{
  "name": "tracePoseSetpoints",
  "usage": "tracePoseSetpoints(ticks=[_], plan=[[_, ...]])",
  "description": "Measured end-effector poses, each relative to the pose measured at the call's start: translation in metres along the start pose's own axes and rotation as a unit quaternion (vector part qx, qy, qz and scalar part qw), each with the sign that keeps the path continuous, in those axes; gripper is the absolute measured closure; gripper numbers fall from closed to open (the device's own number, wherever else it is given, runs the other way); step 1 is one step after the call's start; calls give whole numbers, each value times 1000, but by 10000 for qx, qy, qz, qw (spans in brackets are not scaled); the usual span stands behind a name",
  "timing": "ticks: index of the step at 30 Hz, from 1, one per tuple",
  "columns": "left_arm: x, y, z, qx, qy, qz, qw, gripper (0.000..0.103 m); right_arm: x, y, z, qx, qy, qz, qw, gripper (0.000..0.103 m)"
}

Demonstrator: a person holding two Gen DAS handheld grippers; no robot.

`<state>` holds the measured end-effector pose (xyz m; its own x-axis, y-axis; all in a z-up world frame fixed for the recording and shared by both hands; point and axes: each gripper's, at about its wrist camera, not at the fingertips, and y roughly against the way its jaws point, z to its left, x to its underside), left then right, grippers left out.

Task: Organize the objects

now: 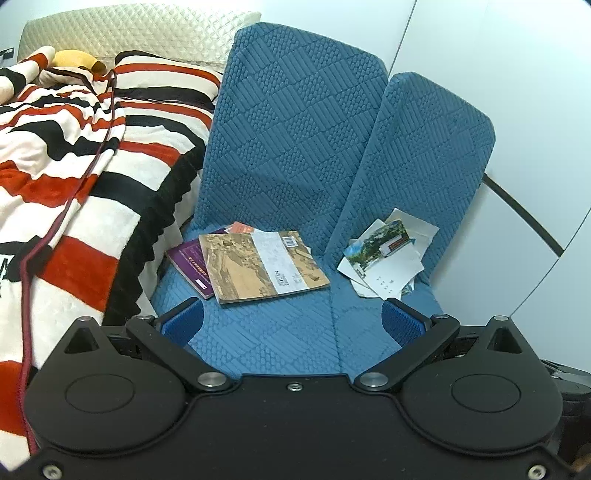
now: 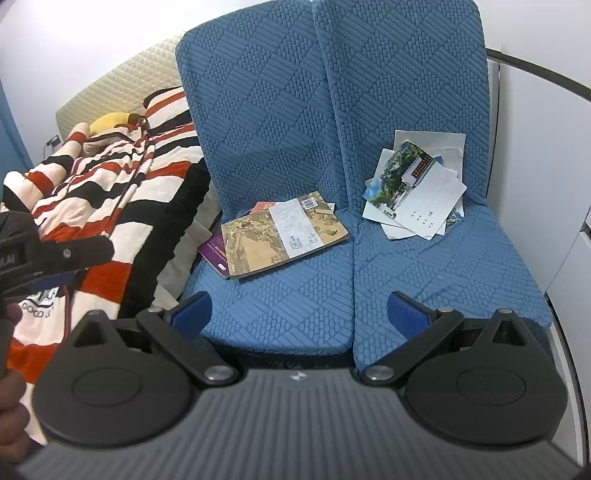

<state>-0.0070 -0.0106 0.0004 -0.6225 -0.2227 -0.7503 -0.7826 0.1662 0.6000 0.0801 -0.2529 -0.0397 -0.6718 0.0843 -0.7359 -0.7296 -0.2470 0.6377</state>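
A tan book [image 1: 262, 266] [image 2: 286, 232] lies on the left blue seat cushion, on top of a purple book [image 1: 188, 264] [image 2: 214, 254] and a red-orange one [image 1: 242, 228] [image 2: 264, 206]. On the right cushion a loose pile of postcards and papers [image 1: 388, 254] [image 2: 415, 188] leans against the backrest. My left gripper [image 1: 291, 325] hangs open over the seat's front, short of the books, with nothing between its blue pads. My right gripper [image 2: 299, 314] is open too, empty, above the seat's front edge. The left gripper [image 2: 55, 254] also shows at the left edge of the right wrist view.
Two blue quilted floor seats [image 1: 295, 140] [image 2: 443, 266] stand side by side against a white wall. A red, black and white striped blanket [image 1: 74, 177] [image 2: 110, 192] covers the bed on the left, with a yellow plush toy [image 1: 77, 59] [image 2: 109, 122] near the cream headboard [image 1: 140, 29].
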Motion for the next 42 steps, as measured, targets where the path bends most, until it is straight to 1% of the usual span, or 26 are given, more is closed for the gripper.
tracePoseSetpoints(ticks=[4,7,10,15,23,33,39,42], plan=[[5,-7,0,-42,31,43,10000,0,5,-4,-2,-33,-40,-22,10000,0],[11,-10,1,-43,61,83,9999,0,6,-7,-3,30,-21,-66,10000,0],[17,-13,4,7,125,113,9999,0,10,-12,-3,36,-18,-57,10000,0],[23,-15,4,-45,31,55,10000,0,14,-22,-13,99,-48,-39,9999,0],[36,-26,2,-35,-90,36,9999,0,22,-29,-27,144,-9,-218,9997,0],[53,-50,0,1,-110,71,9999,0,41,-41,-34,62,16,-167,9998,0],[57,-60,-2,52,-139,117,9998,0,47,-45,-39,101,-40,-214,9997,0],[58,-64,-4,62,-188,159,9997,0,50,-50,-43,181,-54,-142,9997,0]])
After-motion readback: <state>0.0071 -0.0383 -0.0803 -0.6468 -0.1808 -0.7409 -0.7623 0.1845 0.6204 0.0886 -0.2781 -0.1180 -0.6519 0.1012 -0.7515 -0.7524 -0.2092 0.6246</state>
